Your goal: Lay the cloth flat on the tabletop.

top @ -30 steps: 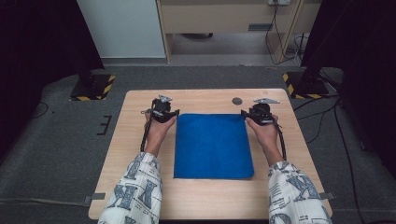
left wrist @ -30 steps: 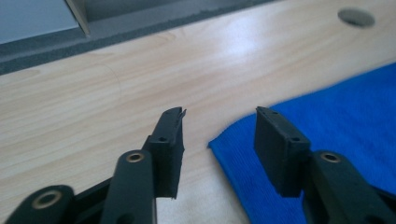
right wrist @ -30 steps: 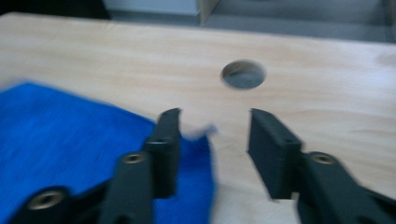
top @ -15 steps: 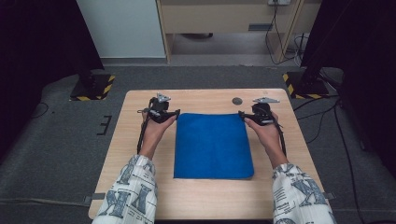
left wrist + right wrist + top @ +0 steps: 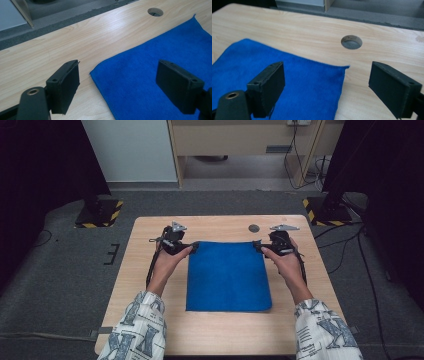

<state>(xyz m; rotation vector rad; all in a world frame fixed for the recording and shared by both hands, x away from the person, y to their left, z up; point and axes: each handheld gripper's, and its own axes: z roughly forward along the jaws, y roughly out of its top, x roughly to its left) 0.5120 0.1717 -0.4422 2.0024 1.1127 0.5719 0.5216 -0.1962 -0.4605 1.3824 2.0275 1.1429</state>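
Observation:
A blue cloth (image 5: 227, 275) lies flat and spread on the wooden table (image 5: 150, 270). My left gripper (image 5: 192, 247) hovers at the cloth's far left corner, and my right gripper (image 5: 257, 245) at its far right corner. In the left gripper view the cloth (image 5: 155, 65) lies on the table below the left gripper (image 5: 120, 87), whose jaws stand wide apart and touch nothing. The right gripper view shows the right gripper (image 5: 329, 87) just as wide over the cloth (image 5: 287, 75). Both pairs of jaws have just been opening, with nothing pressed between them.
A round cable hole (image 5: 254, 228) sits in the table just beyond the cloth's far edge, near the right gripper. Bare wood surrounds the cloth on all sides. Stands with yellow-black striped bases (image 5: 100, 212) rest on the grey floor beyond the table's far corners.
Both hands have lifted slightly off the cloth's far corners. The cloth lies flat and has not shifted.

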